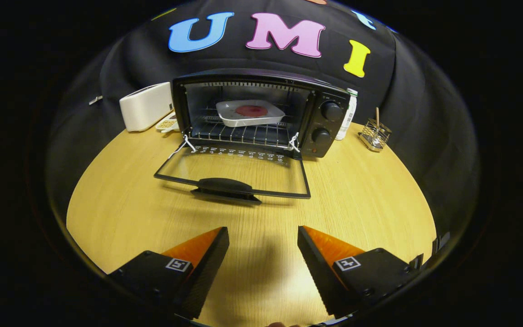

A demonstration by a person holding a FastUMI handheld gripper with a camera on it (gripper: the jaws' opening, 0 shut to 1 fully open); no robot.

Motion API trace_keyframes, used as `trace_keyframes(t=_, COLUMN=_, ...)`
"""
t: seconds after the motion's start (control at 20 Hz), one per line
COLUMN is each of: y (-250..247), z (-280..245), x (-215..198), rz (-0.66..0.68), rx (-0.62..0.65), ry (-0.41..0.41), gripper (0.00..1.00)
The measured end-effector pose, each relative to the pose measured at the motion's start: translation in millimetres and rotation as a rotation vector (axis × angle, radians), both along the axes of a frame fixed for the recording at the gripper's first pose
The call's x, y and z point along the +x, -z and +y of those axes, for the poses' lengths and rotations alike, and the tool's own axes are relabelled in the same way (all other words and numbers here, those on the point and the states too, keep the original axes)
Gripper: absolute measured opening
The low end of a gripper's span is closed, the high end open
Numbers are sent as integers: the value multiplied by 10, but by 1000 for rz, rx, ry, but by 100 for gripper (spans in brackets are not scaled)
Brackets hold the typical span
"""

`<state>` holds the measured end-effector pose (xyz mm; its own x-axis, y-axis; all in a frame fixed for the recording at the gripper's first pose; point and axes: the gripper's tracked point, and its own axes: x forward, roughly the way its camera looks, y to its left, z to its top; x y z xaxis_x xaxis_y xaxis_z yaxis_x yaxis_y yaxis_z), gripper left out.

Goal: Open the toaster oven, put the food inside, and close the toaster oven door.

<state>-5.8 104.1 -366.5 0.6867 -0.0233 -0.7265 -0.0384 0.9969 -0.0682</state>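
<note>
A black toaster oven (320,122) stands at the back of the round wooden table (370,204). Its glass door (239,170) hangs fully open and lies flat toward me, with the black handle (225,187) at its near edge. On the wire rack inside rests a white square plate (249,113) carrying a round red piece of food (251,110). My gripper (263,236) is open, its orange-and-black fingers (200,247) wide apart above bare table, well short of the door handle. Nothing is between them.
A white box-like appliance (145,106) stands left of the oven, with a small dish of grains (167,123) beside it. Right of the oven are a white bottle (347,116) and a wire holder (374,132) with a stick in it.
</note>
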Motion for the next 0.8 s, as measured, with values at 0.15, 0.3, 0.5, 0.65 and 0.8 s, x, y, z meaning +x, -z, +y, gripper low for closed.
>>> trace_keyframes(t=0.15, y=121, z=-110, x=65, rz=33, rx=15, ry=82, gripper=99)
trace_keyframes(t=0.3, y=282, z=-67, x=156, rz=92, rx=90, ry=155, gripper=99)
trace_keyframes(t=0.5, y=427, z=90, x=203, rz=131, rx=94, ry=132, gripper=99)
trace_keyframes(t=0.65, y=510, z=220, x=256, rz=153, rx=112, ry=145, gripper=99)
trace_keyframes(t=0.8, y=544, z=267, x=413, rz=138, rx=110, ry=162, gripper=99)
